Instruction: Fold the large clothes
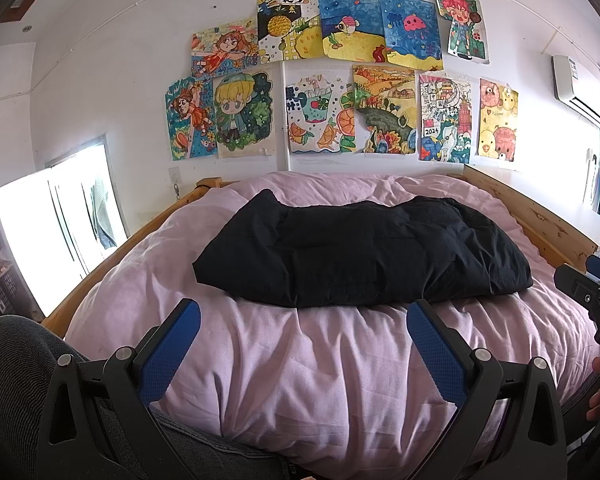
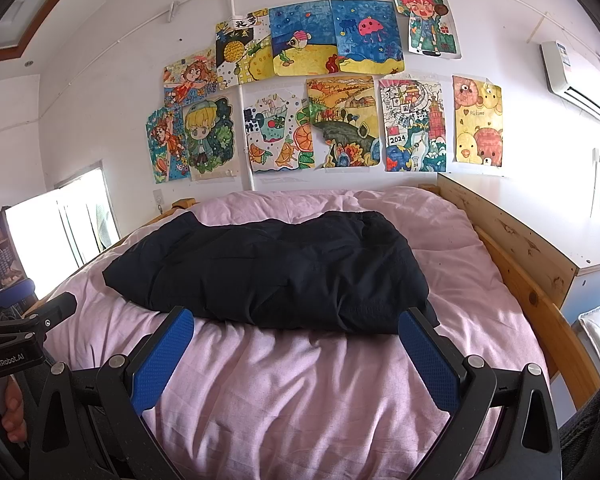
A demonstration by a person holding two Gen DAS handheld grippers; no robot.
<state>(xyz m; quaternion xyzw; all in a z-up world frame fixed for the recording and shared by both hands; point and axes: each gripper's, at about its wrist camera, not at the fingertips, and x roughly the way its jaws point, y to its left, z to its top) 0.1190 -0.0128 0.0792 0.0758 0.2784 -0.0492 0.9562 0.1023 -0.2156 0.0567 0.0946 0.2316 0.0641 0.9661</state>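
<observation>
A black garment [image 1: 364,248] lies folded into a long flat bundle across the pink bedspread [image 1: 300,360]; it also shows in the right wrist view [image 2: 276,272]. My left gripper [image 1: 303,320] is open and empty, held above the bedspread just short of the garment's near edge. My right gripper [image 2: 296,328] is open and empty too, near the garment's near right corner. The right gripper shows at the right edge of the left wrist view [image 1: 592,292], and the left gripper at the left edge of the right wrist view [image 2: 28,320].
A wooden bed frame [image 2: 528,280] rims the bed. Children's drawings [image 1: 340,76] cover the white wall behind. A bright window [image 1: 60,232] is at the left, an air conditioner [image 1: 580,84] and white shelf [image 2: 596,248] at the right.
</observation>
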